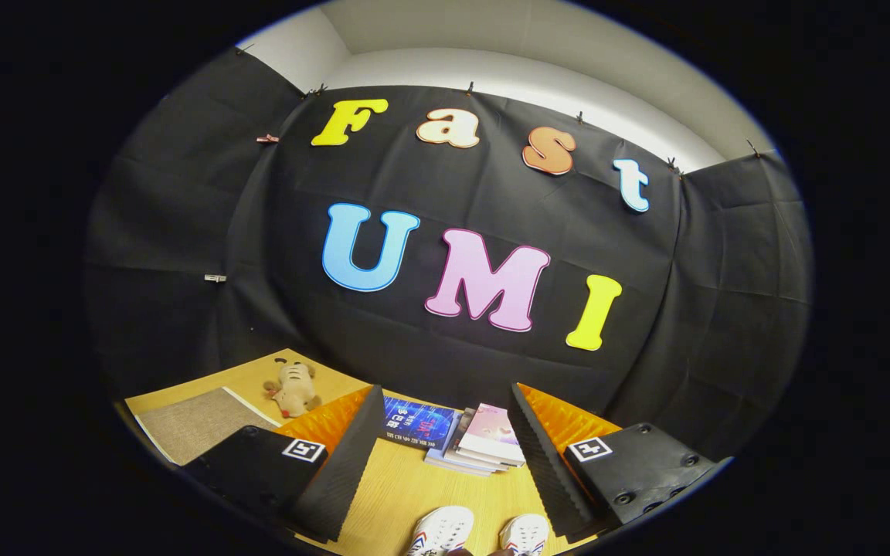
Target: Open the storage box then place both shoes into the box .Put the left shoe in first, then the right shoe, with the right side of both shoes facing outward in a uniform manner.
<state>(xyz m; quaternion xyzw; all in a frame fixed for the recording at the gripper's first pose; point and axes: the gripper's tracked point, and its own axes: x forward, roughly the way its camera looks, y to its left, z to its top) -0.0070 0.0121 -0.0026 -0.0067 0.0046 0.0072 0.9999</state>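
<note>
- Far left: a woven mat (196, 423) lies flat on the wooden table (406, 486), out beyond the left finger and near the table's left edge.
- Just right of the mat: a small plush toy (292, 388) lies on the table close to the black cloth wall (414, 340), apart from the mat.
- Left finger (337, 463): raised above the table, tip pointing toward the wall, touching nothing.
- Gripper (445, 398): fingers spread wide, nothing between the pads, not gripping anything.
- In the gap, beyond the fingertips: a dark-covered book (416, 422) lies flat against the foot of the wall.
- Just right of it, touching or overlapping its edge: a stack of books (484, 442) with a pink-covered one on top, also flat on the table.
- Nearer than the books, between the fingers and low down: two white shoes (477, 533) with red and blue stripe marks. Only the toe ends show, side by side, a small gap between them, toes pointing toward the books.
- Left one (440, 531) sits slightly further forward than the right one (524, 534). Which is the left or right shoe of the pair: cannot tell from the toes alone.
- Bare wood lies between the shoes and the books; they are apart.
- Right finger (549, 463): same pose as the left, clear of the shoes and the books.
</note>
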